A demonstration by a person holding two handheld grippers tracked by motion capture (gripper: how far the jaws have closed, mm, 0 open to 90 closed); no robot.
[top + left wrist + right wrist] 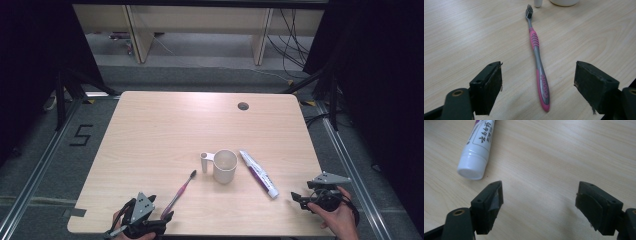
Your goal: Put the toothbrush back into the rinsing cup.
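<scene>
Between the left gripper [537, 86] jaws lies the toothbrush [537, 62], untouched.

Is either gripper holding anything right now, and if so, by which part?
Nothing is held. The left gripper stands open around the toothbrush handle without touching it; the right gripper is open beside the toothpaste tube.

I see the toothbrush [537, 63] lying flat on the bench, pink and grey, its handle end between the wide-apart jaws of my left hand-held gripper [537, 87], untouched, black bristles pointing away. The toothpaste tube [477, 145], white with purple print, lies flat just ahead-left of my right hand-held gripper [539, 205], cap nearest.
</scene>
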